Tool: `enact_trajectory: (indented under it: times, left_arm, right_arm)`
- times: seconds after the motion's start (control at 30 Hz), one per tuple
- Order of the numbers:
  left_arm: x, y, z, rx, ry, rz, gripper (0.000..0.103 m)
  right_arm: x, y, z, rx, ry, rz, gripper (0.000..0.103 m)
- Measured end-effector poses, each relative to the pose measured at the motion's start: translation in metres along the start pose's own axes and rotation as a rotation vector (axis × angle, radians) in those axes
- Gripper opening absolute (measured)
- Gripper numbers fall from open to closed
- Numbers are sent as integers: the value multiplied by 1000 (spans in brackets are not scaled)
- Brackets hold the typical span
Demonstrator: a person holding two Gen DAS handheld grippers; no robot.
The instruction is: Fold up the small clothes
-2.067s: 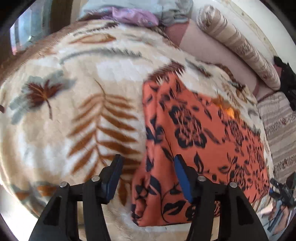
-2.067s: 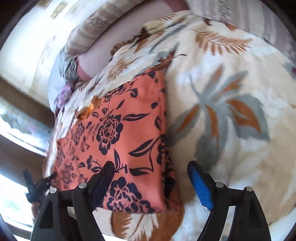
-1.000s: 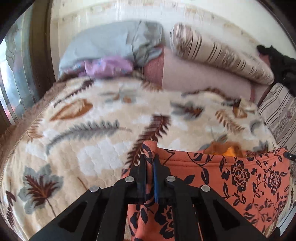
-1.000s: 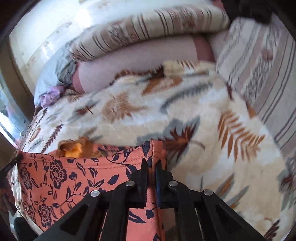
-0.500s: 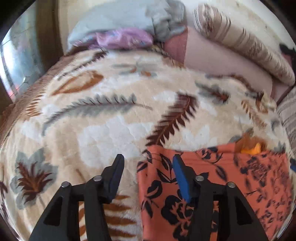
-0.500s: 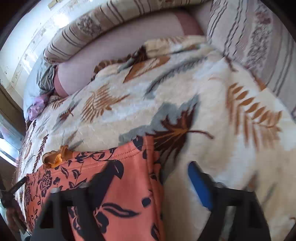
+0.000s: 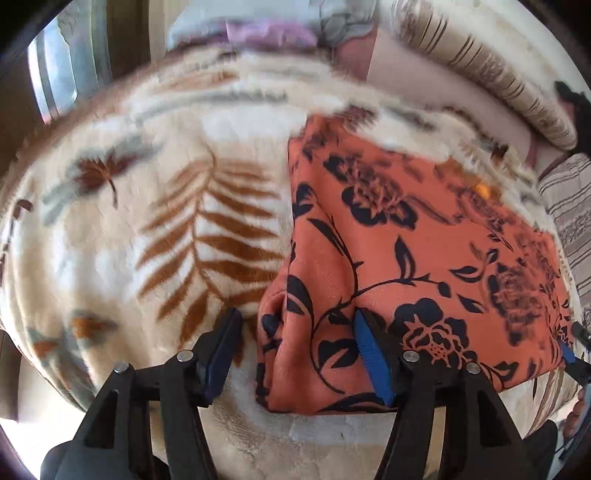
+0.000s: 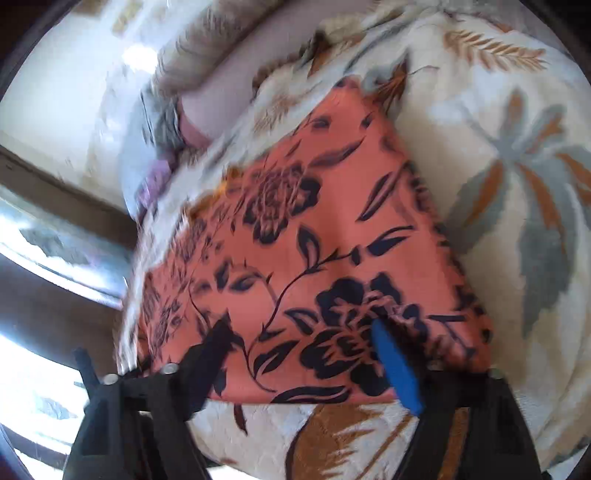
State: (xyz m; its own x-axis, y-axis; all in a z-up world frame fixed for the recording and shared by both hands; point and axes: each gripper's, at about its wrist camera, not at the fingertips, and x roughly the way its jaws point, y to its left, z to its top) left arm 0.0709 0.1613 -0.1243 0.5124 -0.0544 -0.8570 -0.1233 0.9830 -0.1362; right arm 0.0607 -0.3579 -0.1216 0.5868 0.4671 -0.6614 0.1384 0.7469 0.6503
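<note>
An orange garment with dark blue flowers (image 7: 413, 236) lies folded flat on the leaf-patterned blanket (image 7: 155, 206). My left gripper (image 7: 295, 347) is open and empty, its jaws straddling the garment's near left corner. The garment also shows in the right wrist view (image 8: 314, 236). My right gripper (image 8: 306, 350) is open and empty, low over the garment's near edge, towards its right corner. Both views are motion-blurred.
Striped bolster pillows (image 7: 480, 66) and a pink cushion (image 7: 417, 77) line the far side of the bed. A pile of grey and purple clothes (image 7: 266, 26) sits at the far left by the window. A striped sheet (image 7: 572, 206) lies to the right.
Both grippers, open since half a second ago, have pulled back to the garment's near edge. A second ago each was shut on a corner, carrying it towards the far side.
</note>
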Motion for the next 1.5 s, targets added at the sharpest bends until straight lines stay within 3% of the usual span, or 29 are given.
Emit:
enact_trajectory:
  times: [0.07, 0.13, 0.2, 0.27, 0.33, 0.43, 0.57, 0.77, 0.9, 0.97, 1.0, 1.07, 1.2, 1.37, 1.5]
  left_arm:
    - [-17, 2, -3, -28, -11, -18, 65]
    - [-24, 1, -9, -14, -53, -9, 65]
    - [-6, 3, -15, 0, 28, 64, 66]
    - [-5, 8, -18, -39, 21, 48, 68]
    - [-14, 5, -14, -39, 48, 52, 68]
    - [-40, 0, -7, -38, -43, 40, 68]
    - [-60, -22, 8, -4, -114, -2, 70]
    - [-56, -71, 27, 85, -162, -68, 74]
    - [-23, -90, 25, 106, -112, -64, 74]
    - [3, -92, 21, 114, -53, -5, 74]
    - [17, -91, 18, 119, -12, 23, 75]
    - [19, -92, 9, 149, -85, 35, 83]
    - [20, -89, 7, 163, -88, 26, 85]
    - [22, -86, 7, 168, -109, 18, 87]
    - [22, -85, 7, 162, -111, 6, 87]
  right_arm:
    - [-17, 7, -1, 31, -14, -31, 81]
    - [-34, 16, -3, -13, -71, 11, 84]
    - [-36, 12, -6, -36, -90, 17, 88]
    - [-19, -16, -8, 45, -29, -42, 87]
    - [-25, -25, -8, 113, -69, 27, 86]
    - [-41, -8, -4, 59, -89, 8, 88]
    - [-47, 11, 11, 21, -80, 95, 88]
    - [-18, 33, 55, -12, -9, 158, 88]
    - [20, 23, 97, 67, 42, 201, 88]
    - [44, 9, 117, 131, 78, 235, 88]
    - [53, 1, 125, 157, 74, 220, 88]
    - [67, -21, 144, 198, 37, 150, 87]
    - [73, -59, 162, 361, -69, 221, 87]
    - [73, -45, 160, 250, -58, 166, 87]
    - [59, -14, 151, 181, -44, 41, 88]
